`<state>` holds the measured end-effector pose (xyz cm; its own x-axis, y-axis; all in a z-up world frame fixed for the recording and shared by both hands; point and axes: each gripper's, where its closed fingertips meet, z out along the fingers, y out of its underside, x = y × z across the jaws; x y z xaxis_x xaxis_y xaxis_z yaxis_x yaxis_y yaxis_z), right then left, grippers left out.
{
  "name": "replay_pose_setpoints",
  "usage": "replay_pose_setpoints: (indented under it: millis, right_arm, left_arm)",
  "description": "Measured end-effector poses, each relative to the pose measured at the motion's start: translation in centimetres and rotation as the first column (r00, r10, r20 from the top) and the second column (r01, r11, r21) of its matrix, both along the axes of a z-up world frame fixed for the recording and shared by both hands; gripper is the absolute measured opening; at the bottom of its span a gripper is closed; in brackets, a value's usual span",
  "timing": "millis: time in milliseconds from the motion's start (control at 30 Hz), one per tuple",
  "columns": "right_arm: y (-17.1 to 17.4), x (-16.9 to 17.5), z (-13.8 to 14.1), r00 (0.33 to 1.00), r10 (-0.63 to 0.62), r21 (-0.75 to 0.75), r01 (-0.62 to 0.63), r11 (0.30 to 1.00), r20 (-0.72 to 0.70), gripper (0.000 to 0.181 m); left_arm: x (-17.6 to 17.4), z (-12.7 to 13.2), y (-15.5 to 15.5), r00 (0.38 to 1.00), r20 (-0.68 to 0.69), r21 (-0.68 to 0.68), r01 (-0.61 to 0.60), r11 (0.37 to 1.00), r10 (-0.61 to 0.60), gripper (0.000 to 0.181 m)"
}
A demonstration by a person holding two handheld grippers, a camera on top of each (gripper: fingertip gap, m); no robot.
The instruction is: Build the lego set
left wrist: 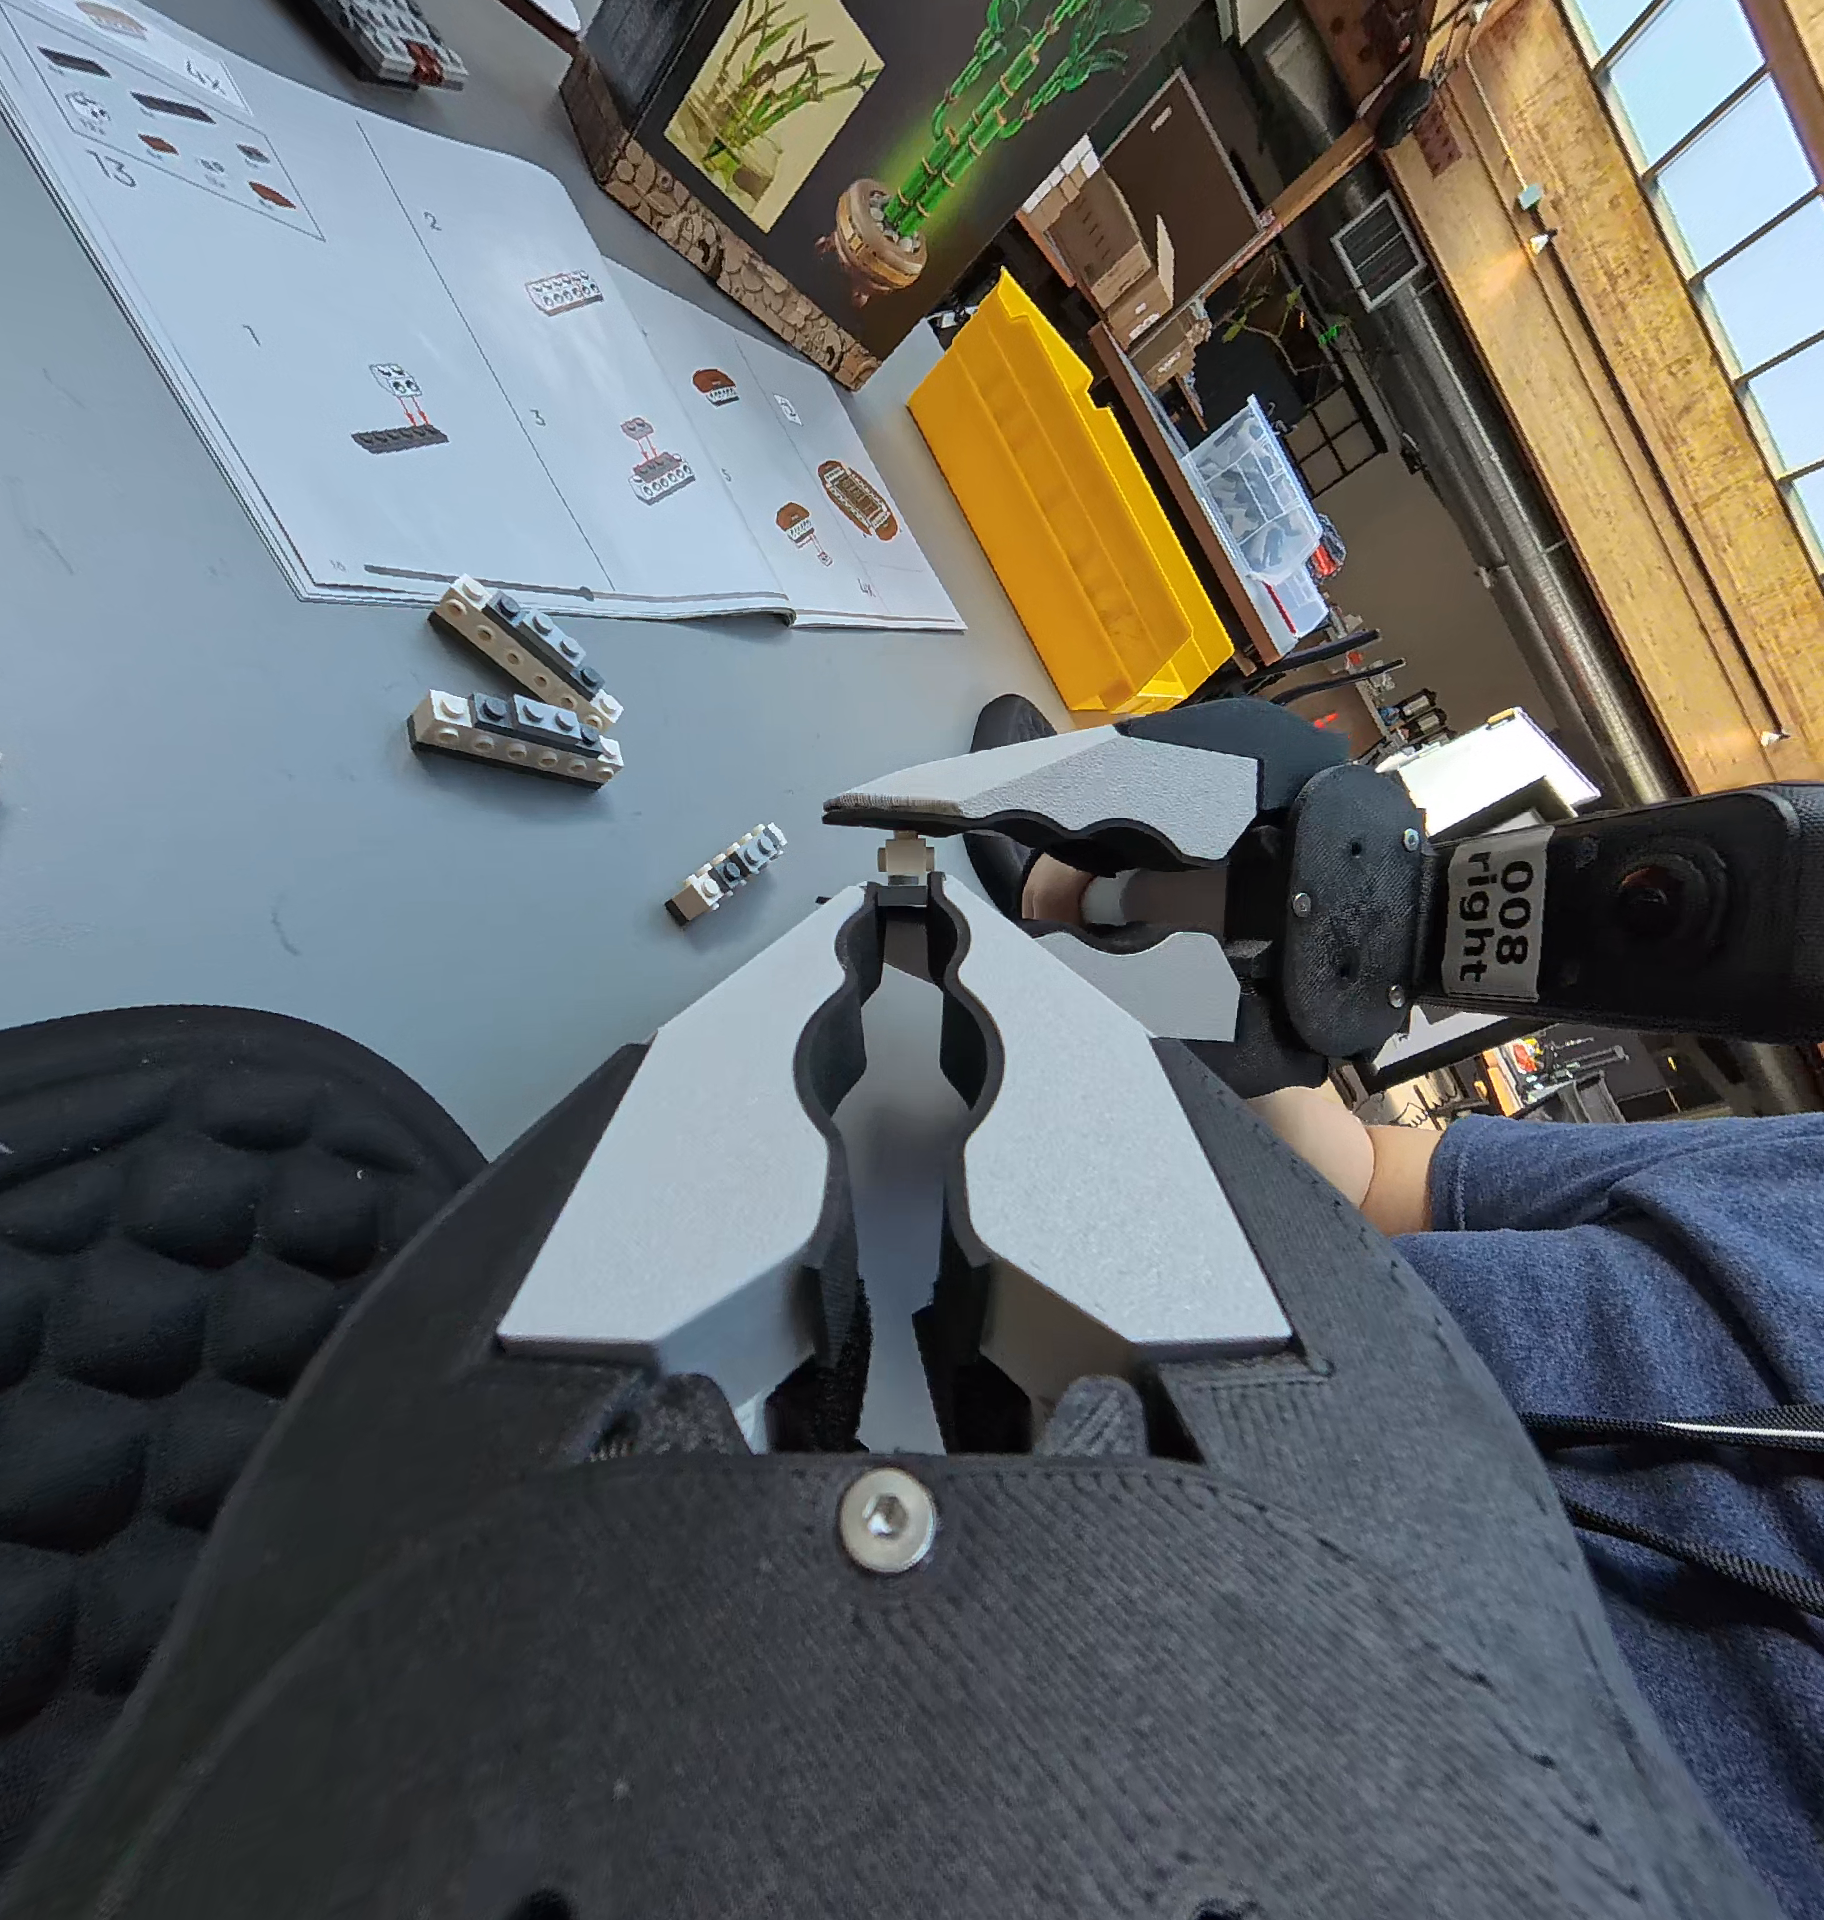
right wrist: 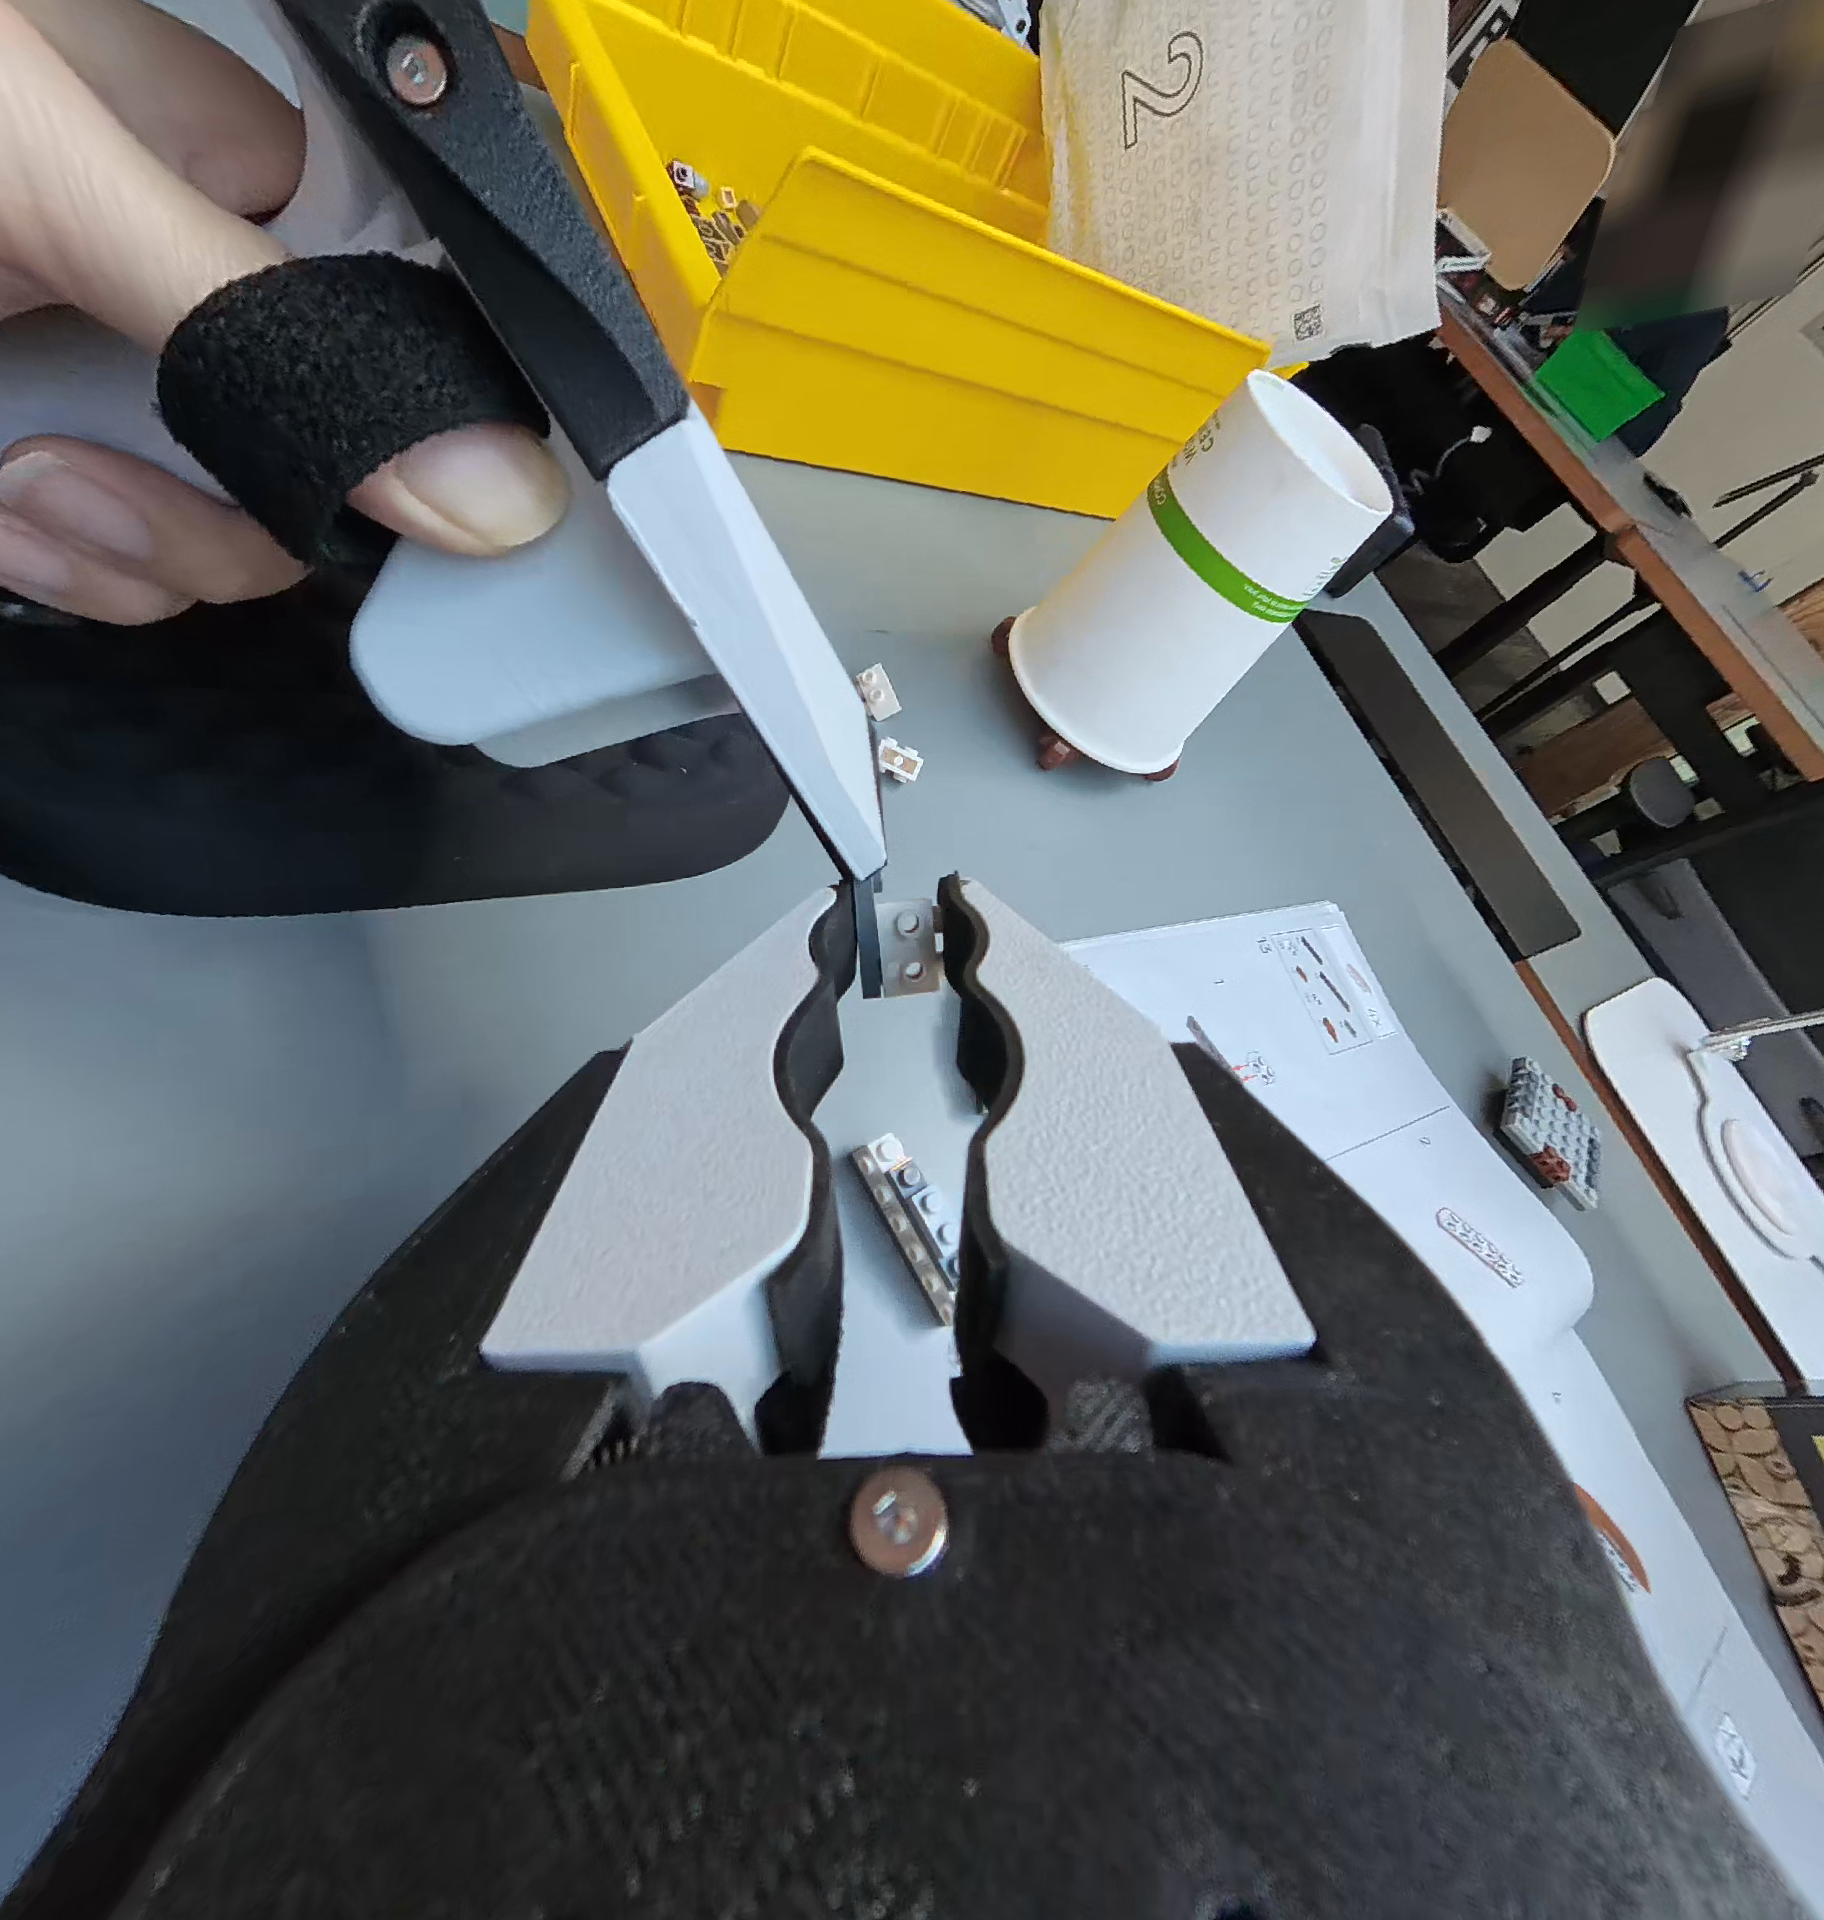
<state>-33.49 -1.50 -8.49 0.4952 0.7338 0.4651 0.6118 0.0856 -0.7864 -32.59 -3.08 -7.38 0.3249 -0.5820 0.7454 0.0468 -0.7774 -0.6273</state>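
My left gripper (left wrist: 904, 896) is shut on a thin black plate (left wrist: 903, 902) and holds it above the grey table. A small white brick (left wrist: 906, 857) sits on the plate's face. My right gripper (left wrist: 913, 868) comes in from the right, with its upper finger (left wrist: 991, 800) flat on the white brick. In the right wrist view, my right gripper (right wrist: 895, 935) has the black plate (right wrist: 868, 951) and the white brick (right wrist: 913, 951) pinched between its pads. The left gripper's fingertip (right wrist: 858, 847) meets the plate's top edge from the upper left.
Three white, grey and black strip assemblies (left wrist: 518, 732) lie on the table beside the open instruction booklet (left wrist: 420, 364). Yellow bins (right wrist: 887, 312), an upturned paper cup (right wrist: 1188, 582), two loose white pieces (right wrist: 900, 764) and a grey build (right wrist: 1552, 1143) are nearby. A black padded rest (left wrist: 160, 1247) is at the left. My left and right fingertips are right by each other. Both grippers' tips are roughly 35 cm from the grey build (right wrist: 1552, 1143).
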Motion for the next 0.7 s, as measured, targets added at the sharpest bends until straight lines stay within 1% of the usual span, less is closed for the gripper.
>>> replay_pose_setpoints:
  millis: [100,300,367,433,500,567,600,633,667,700]
  right_arm:
    - [-0.1,0.0,0.0,1.000,0.007,0.017,-0.007,1.000,0.026,0.015]
    - [-0.4,0.0,0.7,0.996,0.032,-0.061,-0.037,0.997,-0.082,0.014]
    - [-0.5,-0.2,0.8,0.995,0.048,-0.060,-0.053,0.997,-0.088,0.014]
    - [-0.5,-0.3,1.3,0.993,0.058,-0.035,-0.062,0.997,-0.105,0.015]
    - [-0.5,-0.2,1.8,0.995,0.055,0.013,-0.054,0.998,-0.082,0.015]
    - [-0.4,-0.1,2.0,0.998,0.040,0.053,-0.037,0.998,-0.040,0.016]
    - [-0.1,0.3,2.3,0.999,0.007,0.081,-0.004,0.997,-0.035,0.029]
    - [0.2,0.6,2.3,1.000,-0.013,0.086,0.015,0.996,-0.019,0.036]
    - [0.3,0.9,2.1,1.000,-0.019,0.074,0.020,0.997,-0.015,0.036]
    - [0.1,0.9,2.0,1.000,0.002,0.053,-0.001,0.999,-0.028,0.030]
  left_arm:
    - [0.0,0.1,-0.1,1.000,-0.005,0.012,0.006,1.000,-0.006,0.005]
    - [0.1,0.7,-0.4,1.000,-0.007,0.053,0.004,0.999,-0.003,0.005]
    - [0.0,0.8,-0.4,1.000,-0.005,0.056,0.004,0.998,-0.004,0.005]
    - [-0.1,1.2,-0.4,1.000,0.026,0.045,0.001,0.999,-0.002,0.005]
    - [-0.1,1.6,-0.4,0.998,0.058,0.040,0.000,0.999,-0.003,0.005]
    - [0.0,1.8,-0.4,0.998,0.058,0.050,0.003,0.999,-0.006,0.005]
    - [0.0,1.9,-0.5,0.998,0.064,0.053,0.005,0.999,-0.009,0.005]
    - [0.0,2.1,-0.5,0.997,0.078,0.049,0.009,0.999,-0.013,0.005]
    - [0.0,2.3,-0.6,0.996,0.090,0.043,0.011,0.999,-0.015,0.005]
    - [-0.1,2.4,-0.6,0.995,0.100,0.041,0.011,0.999,-0.015,0.005]
